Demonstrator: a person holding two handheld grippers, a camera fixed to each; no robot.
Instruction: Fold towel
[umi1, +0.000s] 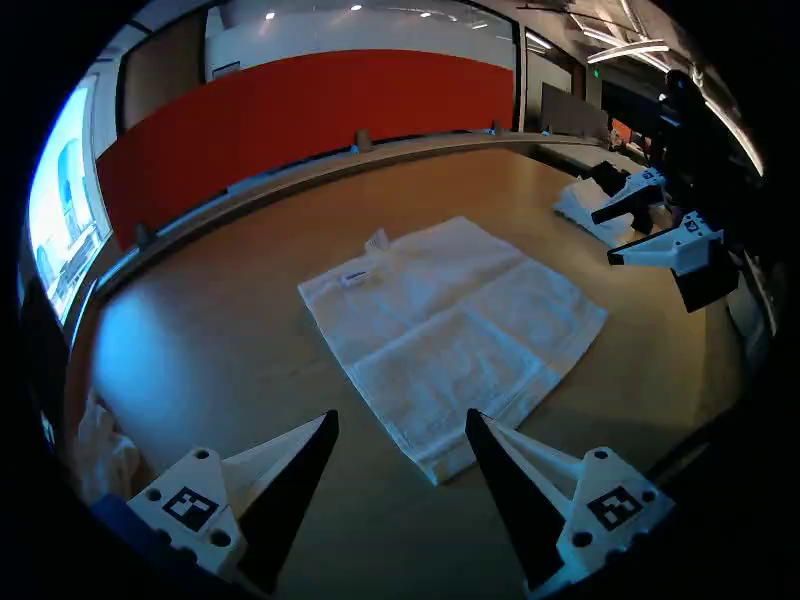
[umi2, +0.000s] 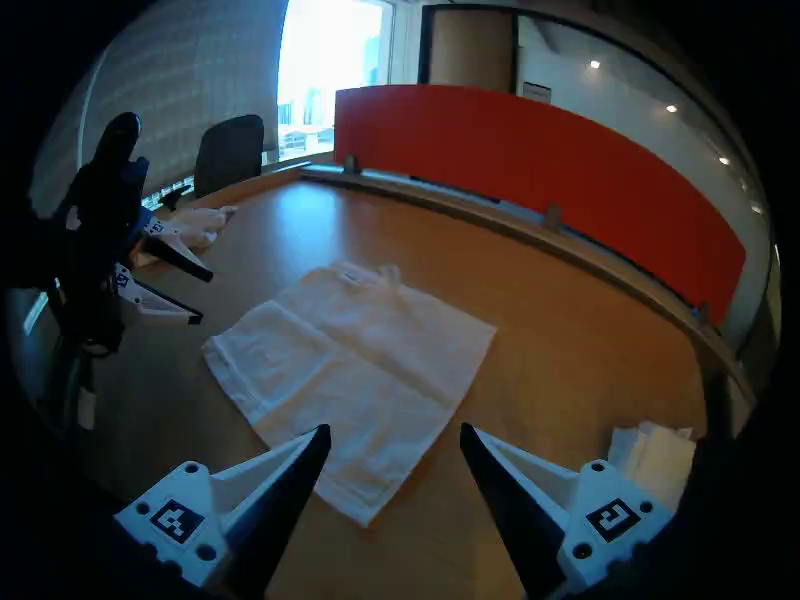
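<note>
**Left gripper view: left gripper (umi1: 400, 415) open above the towel (umi1: 450, 320), no fold begun**

Its two fingers (umi1: 300, 470) stand apart with nothing between them, and the towel's near corner lies in the gap just ahead. In the right gripper view the right gripper (umi2: 395, 428) is in the same state. Its fingers (umi2: 505, 480) are spread and empty, poised over the near edge of the towel (umi2: 350, 370). Each gripper also shows in the other's camera, off to one side of the cloth and clear of it.

The towel lies spread flat near the middle of the worktop (umi1: 230, 320). Faint crease lines cross it, and a small loop sits at its far corner. I judge the task to be at its start, at the grasp for the first fold. The next move calls for each gripper to come down on one corner of the same edge and pinch the cloth up off the wood. Both then lift and carry that edge over to the opposite one, corners level so the edges meet.

There is plenty of room to move. Bare worktop surrounds the towel on every side, and a red partition (umi1: 300, 120) runs along the far edge, well apart. Another white cloth (umi2: 655, 455) sits out by the worktop's rim, away from the likely folding path.
</note>
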